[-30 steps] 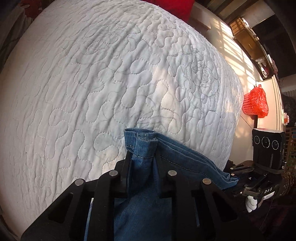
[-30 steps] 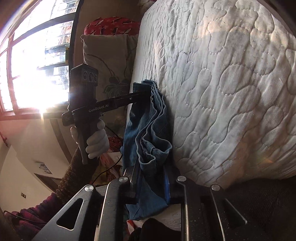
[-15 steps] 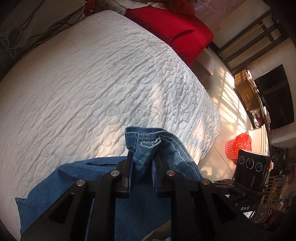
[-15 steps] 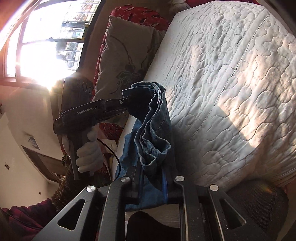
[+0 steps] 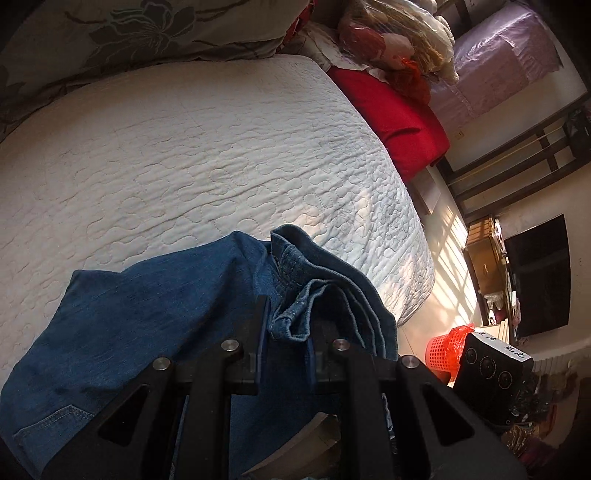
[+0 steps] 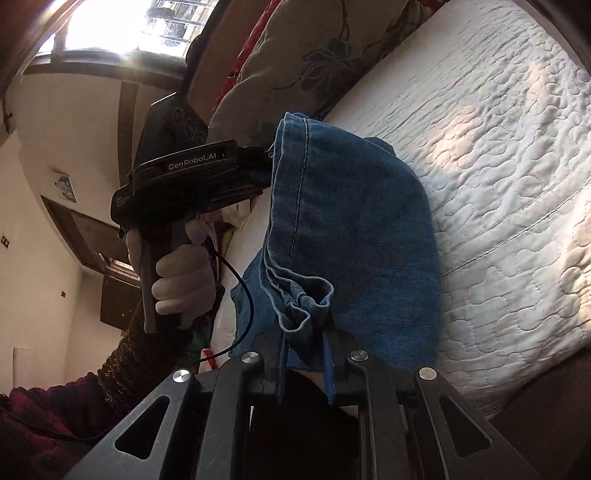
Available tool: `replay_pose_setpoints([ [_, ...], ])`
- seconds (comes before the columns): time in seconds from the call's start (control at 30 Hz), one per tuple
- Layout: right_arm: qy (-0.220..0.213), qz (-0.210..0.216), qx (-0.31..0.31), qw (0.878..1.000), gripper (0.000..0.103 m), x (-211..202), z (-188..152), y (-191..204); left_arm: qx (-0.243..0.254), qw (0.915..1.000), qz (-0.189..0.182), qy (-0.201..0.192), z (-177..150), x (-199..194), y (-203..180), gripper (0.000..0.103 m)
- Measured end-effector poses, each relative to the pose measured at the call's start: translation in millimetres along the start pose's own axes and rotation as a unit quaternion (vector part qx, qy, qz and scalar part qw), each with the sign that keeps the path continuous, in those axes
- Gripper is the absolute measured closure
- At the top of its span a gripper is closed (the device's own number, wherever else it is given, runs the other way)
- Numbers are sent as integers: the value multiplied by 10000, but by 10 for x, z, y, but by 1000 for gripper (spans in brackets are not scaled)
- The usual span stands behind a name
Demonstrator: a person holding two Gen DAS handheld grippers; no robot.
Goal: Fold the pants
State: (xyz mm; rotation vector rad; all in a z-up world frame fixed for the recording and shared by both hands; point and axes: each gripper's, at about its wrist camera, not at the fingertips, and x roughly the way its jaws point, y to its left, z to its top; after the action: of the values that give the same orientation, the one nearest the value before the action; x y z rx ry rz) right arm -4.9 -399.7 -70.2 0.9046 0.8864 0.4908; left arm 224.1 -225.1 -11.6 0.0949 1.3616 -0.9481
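Note:
The blue denim pants hang between both grippers above the white quilted bed. My left gripper is shut on a bunched hem of the pants. My right gripper is shut on another bunched hem. In the right wrist view the denim drapes onto the bed, and the left gripper's body, held by a white-gloved hand, clamps its far corner. The right gripper's camera block shows at the lower right of the left wrist view.
A floral pillow lies along the bed's far side. A red cushion and bagged bundles sit at the bed's end. A red basket stands on the sunlit floor. A bright window is behind the left gripper.
Both grippers have risen and pulled the pants up over the bed. More denim now spreads out in both views, and the bed looks farther away.

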Motion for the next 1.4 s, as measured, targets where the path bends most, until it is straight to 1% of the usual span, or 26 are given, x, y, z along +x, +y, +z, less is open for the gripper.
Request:
replay_pose_setpoints([
  [0.13,729,5,-241,9970,87,513,-19,145,-684,9975,153,21,-263,-12,498,89],
  [0.27,1459,-6,-391,9885,84,1058,-54,169,-1500,9882,304,79,-582,14,936,89],
  [0.33,1824,-80,-511,9819,83,1304,-81,168,-1796,9831,365,41,-718,-5,1057,89],
  [0.43,2201,-480,-717,9717,79,1535,-124,136,-2134,9764,318,-56,-898,-93,1138,89],
  [0.47,2304,-566,-690,9690,79,1582,-117,112,-2204,9748,322,-115,-950,-140,1137,89],
  [0.53,2417,-622,-671,9660,73,1583,-75,140,-2322,9713,394,-321,-1066,-269,1116,89],
  [0.6,2353,-693,-987,9644,51,1435,-48,253,-2419,9679,414,-540,-1202,-411,1101,89],
  [0.63,2306,-679,-1187,9634,48,1332,-33,330,-2506,9651,391,-653,-1287,-462,1107,89],
  [0.67,2258,-612,-1328,9631,48,1165,-70,364,-2631,9612,351,-746,-1381,-506,1105,89],
  [0.73,2059,-405,-1407,9676,48,909,38,436,-2839,9545,201,-894,-1588,-541,1073,89],
  [0.77,1879,-361,-1410,9713,48,766,122,444,-2927,9514,161,-950,-1701,-533,1032,88],
  [0.83,1480,-421,-1432,9777,42,592,377,435,-3062,9470,42,-971,-1914,-443,927,80],
  [0.87,1302,-524,-1455,9794,40,547,500,449,-3123,9453,-38,-945,-2003,-365,853,74],
  [0.9,1181,-609,-1467,9802,40,561,639,476,-3170,9442,-79,-887,-2080,-272,778,72],
  [0.97,1146,-532,-1541,9799,38,734,872,584,-3164,9459,-57,-719,-2164,-91,658,72],
  [1.0,1217,-559,-1645,9772,38,872,985,622,-3123,9478,51,-645,-2168,-23,608,72],
  [1.03,1243,-733,-1826,9725,38,1000,1094,716,-3105,9485,153,-615,-2153,21,572,72],
  [1.1,1274,-1170,-2308,9575,38,1234,1183,846,-3116,9479,257,-602,-2093,73,533,72],
  [1.13,1253,-1330,-2523,9502,38,1297,1198,896,-3108,9480,287,-620,-2058,83,519,72],
  [1.17,1333,-1382,-2657,9448,38,1413,1222,905,-3122,9473,332,-636,-2026,90,513,72],
  [1.23,1623,-1447,-2777,9358,38,1619,1127,834,-3143,9468,310,-622,-1929,136,493,72],
  [1.27,1716,-1552,-2959,9268,38,1716,1084,860,-3169,9461,286,-603,-1909,158,497,72],
  [1.3,1821,-1659,-3198,9149,38,1775,1043,871,-3173,9462,271,-567,-1904,184,497,72],
  [1.33,2140,-1627,-3309,9046,38,1853,997,874,-3179,9463,269,-519,-1919,206,504,72],
  [1.37,2571,-1401,-3302,8974,38,1887,935,866,-3182,9465,255,-481,-1901,239,502,72],
  [1.4,2948,-1119,-3373,8870,38,1882,847,887,-3174,9469,232,-458,-1930,258,501,72],
])
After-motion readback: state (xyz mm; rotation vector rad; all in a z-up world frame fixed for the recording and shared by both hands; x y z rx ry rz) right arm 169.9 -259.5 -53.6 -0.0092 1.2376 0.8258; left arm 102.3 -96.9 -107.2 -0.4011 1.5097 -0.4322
